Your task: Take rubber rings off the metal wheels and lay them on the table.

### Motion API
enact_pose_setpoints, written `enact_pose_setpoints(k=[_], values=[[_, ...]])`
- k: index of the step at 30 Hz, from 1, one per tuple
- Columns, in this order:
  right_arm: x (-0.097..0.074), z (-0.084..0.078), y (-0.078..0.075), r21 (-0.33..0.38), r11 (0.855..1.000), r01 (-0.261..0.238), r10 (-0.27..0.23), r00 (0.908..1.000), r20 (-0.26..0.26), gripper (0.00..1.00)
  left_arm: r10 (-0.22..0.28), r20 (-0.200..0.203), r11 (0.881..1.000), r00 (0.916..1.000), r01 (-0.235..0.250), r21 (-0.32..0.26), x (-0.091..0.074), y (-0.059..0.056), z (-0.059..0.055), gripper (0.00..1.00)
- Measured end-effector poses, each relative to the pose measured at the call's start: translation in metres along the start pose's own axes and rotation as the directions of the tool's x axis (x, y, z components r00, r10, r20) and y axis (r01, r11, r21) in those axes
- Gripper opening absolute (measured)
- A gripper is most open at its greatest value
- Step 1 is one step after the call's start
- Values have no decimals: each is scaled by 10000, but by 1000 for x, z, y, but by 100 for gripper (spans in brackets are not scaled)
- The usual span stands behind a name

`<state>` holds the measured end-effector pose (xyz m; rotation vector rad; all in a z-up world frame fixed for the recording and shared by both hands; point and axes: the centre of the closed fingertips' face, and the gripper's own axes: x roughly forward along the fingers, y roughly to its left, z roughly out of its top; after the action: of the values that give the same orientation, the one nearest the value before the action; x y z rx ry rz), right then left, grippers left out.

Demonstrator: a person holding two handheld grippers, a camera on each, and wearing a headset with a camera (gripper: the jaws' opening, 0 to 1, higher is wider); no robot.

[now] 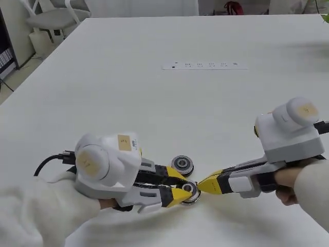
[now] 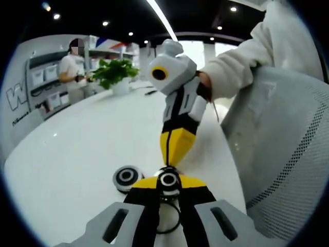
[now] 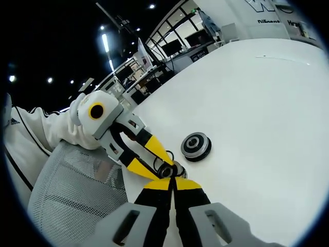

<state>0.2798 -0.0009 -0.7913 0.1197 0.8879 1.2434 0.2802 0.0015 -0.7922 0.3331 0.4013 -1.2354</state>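
— Any writing to read?
— A large W (image 2: 15, 95) on the wall in the left gripper view; the smaller lettering is too blurred.
— And the grippers?
— Both are held low and level, tip to tip. The left gripper (image 1: 184, 188) clamps a metal wheel (image 2: 168, 180) near the table's (image 1: 154, 103) near edge. The right gripper (image 1: 201, 185), jaws pressed together, touches it. A second wheel (image 1: 182, 164) lies just beside

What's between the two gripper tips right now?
A metal wheel, clamped in the left gripper, with the right gripper tip at its edge. The left gripper view shows it most clearly.
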Motion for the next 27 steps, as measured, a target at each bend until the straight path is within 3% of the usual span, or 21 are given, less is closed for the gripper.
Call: enact_pose_setpoints(k=[27], values=[[0,3,5,-187,9997,-160,161,9999,45,0,35,-15,10000,10000,-35,40,1,-1,1,14]])
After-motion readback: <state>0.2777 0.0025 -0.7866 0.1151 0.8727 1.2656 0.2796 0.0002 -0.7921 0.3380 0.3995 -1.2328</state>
